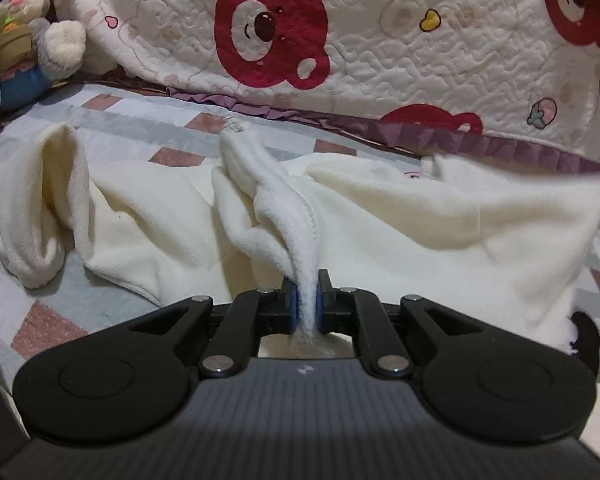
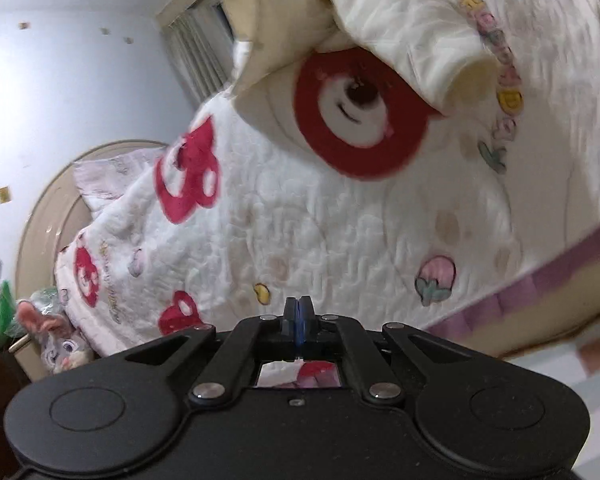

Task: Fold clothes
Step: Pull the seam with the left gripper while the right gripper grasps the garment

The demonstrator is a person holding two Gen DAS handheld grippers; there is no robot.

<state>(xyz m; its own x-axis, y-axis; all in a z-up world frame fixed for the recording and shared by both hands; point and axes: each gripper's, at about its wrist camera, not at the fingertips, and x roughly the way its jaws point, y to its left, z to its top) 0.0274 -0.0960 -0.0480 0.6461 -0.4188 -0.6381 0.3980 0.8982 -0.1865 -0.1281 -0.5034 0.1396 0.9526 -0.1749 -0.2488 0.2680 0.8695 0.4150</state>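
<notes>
Jaws of the left gripper [image 1: 307, 300] are pinched tight on a bunched ridge of the cream fleece garment [image 1: 400, 216], the white pile squeezed between the 2 blue pads [image 1: 293, 304]. From that pinch the fabric rises in a twisted fold toward the far side of the bed, then falls away to either side. Most of the garment lies spread across the checked bedsheet [image 1: 60, 308], in front of the quilt. One sleeve [image 1: 44, 204] is rumpled into an open loop toward the left edge of the bed. On the right the cloth is blurred.

Behind the garment, a quilted cover with red bear faces [image 1: 380, 60] is heaped up, its purple frilled border running along the sheet. A grey plush rabbit [image 1: 16, 12] sits at the far left corner.

Jaws of the right gripper [image 2: 299, 314] are pressed together with nothing between them, only a thin blue line of pad showing. That gripper points out over the same bear quilt, tilted in its view, with a curved headboard [image 2: 40, 216] and a pale wall [image 2: 60, 80] to the left. No part of the fleece shows in that view.
</notes>
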